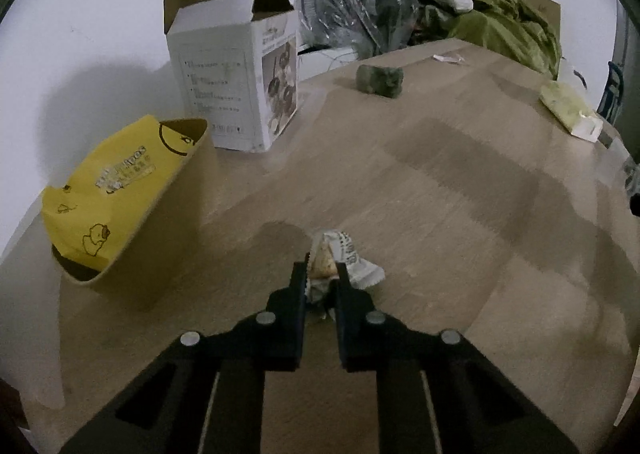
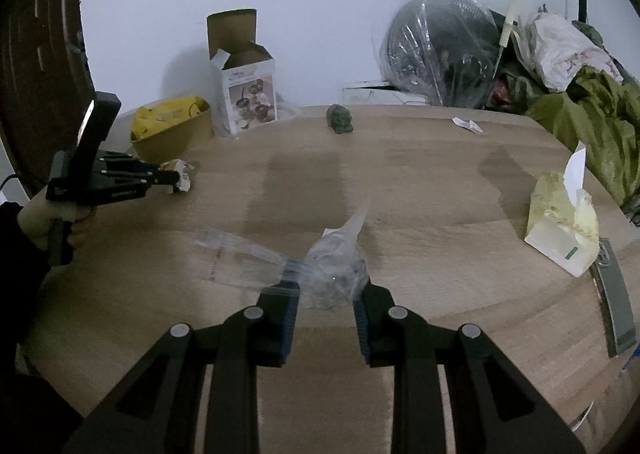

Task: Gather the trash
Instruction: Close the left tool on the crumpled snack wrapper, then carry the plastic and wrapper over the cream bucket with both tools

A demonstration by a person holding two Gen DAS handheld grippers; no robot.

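My left gripper (image 1: 323, 268) is shut on a crumpled white snack wrapper (image 1: 340, 254) and holds it just above the wooden table (image 1: 440, 174). It shows from the side in the right wrist view (image 2: 174, 176), next to the tan bin with a yellow bag (image 2: 172, 126). That bin (image 1: 132, 210) stands to the left of the left gripper. My right gripper (image 2: 326, 294) is partly open around a crumpled clear plastic bag (image 2: 334, 266) on the table; its jaws flank the bag. A flat clear bag (image 2: 236, 258) lies to its left.
A white carton (image 1: 236, 74) stands at the back left by the wall. A green lump (image 2: 340, 119) and a small white scrap (image 2: 468, 125) lie at the far edge. A tissue pack (image 2: 564, 218) lies on the right. A wrapped fan (image 2: 440, 50) and green cloth (image 2: 592, 114) lie behind.
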